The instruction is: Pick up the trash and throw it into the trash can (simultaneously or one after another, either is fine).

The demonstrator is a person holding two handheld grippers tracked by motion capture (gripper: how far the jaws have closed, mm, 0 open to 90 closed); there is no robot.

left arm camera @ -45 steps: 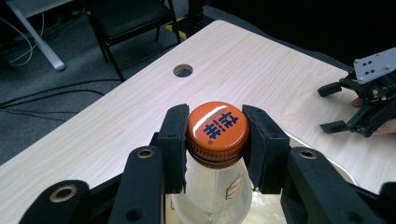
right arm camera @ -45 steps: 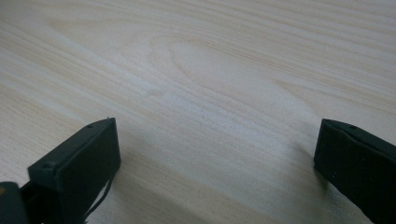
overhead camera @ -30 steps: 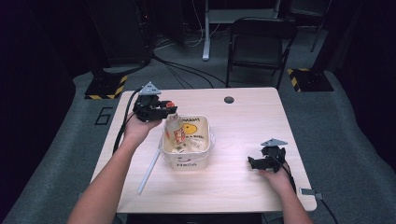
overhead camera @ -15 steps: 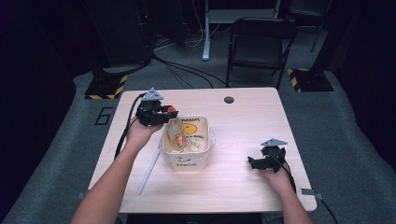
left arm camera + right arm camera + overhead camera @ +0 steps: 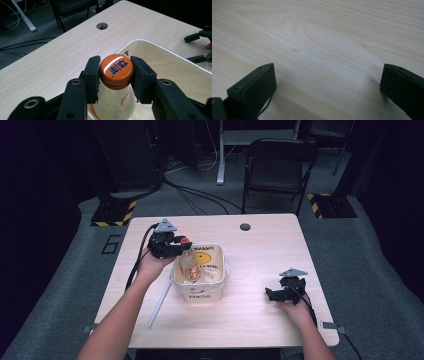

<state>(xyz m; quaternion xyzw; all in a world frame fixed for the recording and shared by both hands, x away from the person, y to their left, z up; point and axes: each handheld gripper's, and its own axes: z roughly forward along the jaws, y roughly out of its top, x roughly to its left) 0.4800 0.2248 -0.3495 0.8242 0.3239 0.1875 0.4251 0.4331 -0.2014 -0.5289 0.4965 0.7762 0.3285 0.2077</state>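
- The bottle [image 5: 113, 100] is a clear one with an orange cap [image 5: 116, 67], gripped at the neck just under that cap. It hangs at the near-left rim of the white bin [image 5: 198, 290], its body down over the bin's opening.
- The left hand-held gripper [image 5: 172, 245] is closed on the neck, one black pad [image 5: 91, 77] on each side of the cap, so the bottle looks square in the grip and roughly upright.
- The step in hand looks like putting the bottle into the bin, or lifting it out; the pictures alone do not settle which.
- Either way, keep the squeeze steady: the neck is narrow and smooth, and a loose hold could let the bottle swing or slip.
- Move straight up or down and keep the body off the bin wall, because a knock against the rim might tip the light bin.
- The bin holds a yellow-printed wrapper [image 5: 202, 260] and other bits, so lower gently and release only once the base rests on something.
- The right hand-held gripper [image 5: 280, 294] rests on the table [image 5: 260, 245] well apart from the bin, jaws spread wide and holding nothing; it could steady the bin if it shifts.
- A white stick [image 5: 160, 303] lies on the table beside the bin's left side, clear of the work.
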